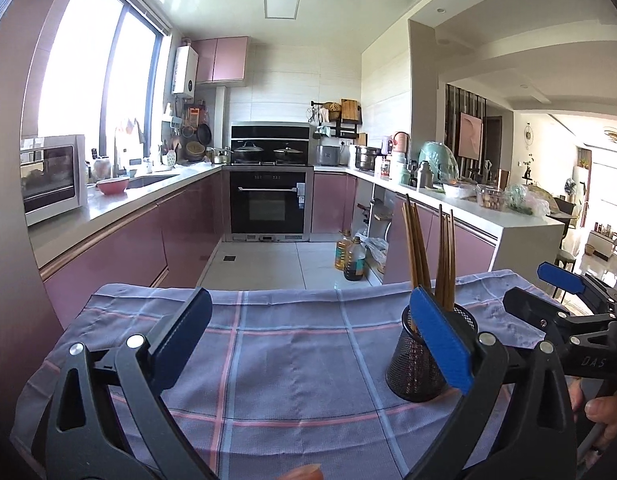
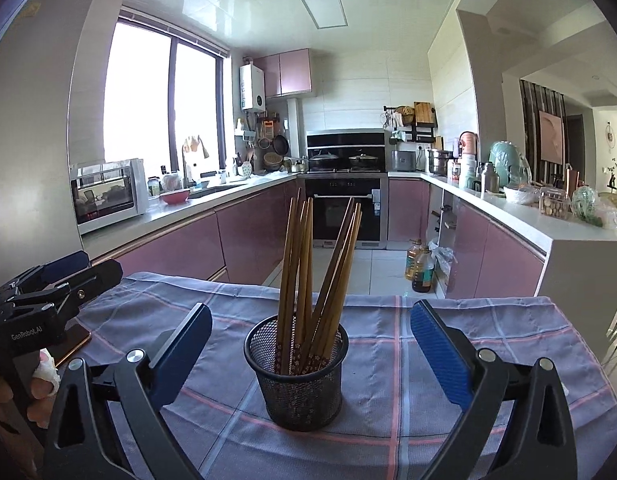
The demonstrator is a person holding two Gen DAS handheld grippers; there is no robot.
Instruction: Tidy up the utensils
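Note:
A black mesh cup (image 2: 296, 392) stands upright on the checked cloth (image 2: 428, 360), holding several brown chopsticks (image 2: 304, 264) that fan out of its top. My right gripper (image 2: 311, 320) is open wide, the cup straight ahead in the gap; neither blue pad touches it. In the left wrist view the cup (image 1: 412, 364) stands partly behind my right-hand finger (image 1: 440, 336), its chopsticks (image 1: 418, 248) rising above it. My left gripper (image 1: 312, 332) is open over bare cloth (image 1: 292, 340) with nothing between its fingers. Each view shows the other gripper at its edge: right gripper (image 1: 544, 292), left gripper (image 2: 68, 272).
The table's far edge drops to a tiled floor where oil bottles (image 2: 418, 266) stand. Pink kitchen cabinets and cluttered counters line both sides. A flat orange-edged object (image 2: 74, 342) lies on the cloth under the left gripper. A hand (image 1: 604, 412) holds the right gripper's handle.

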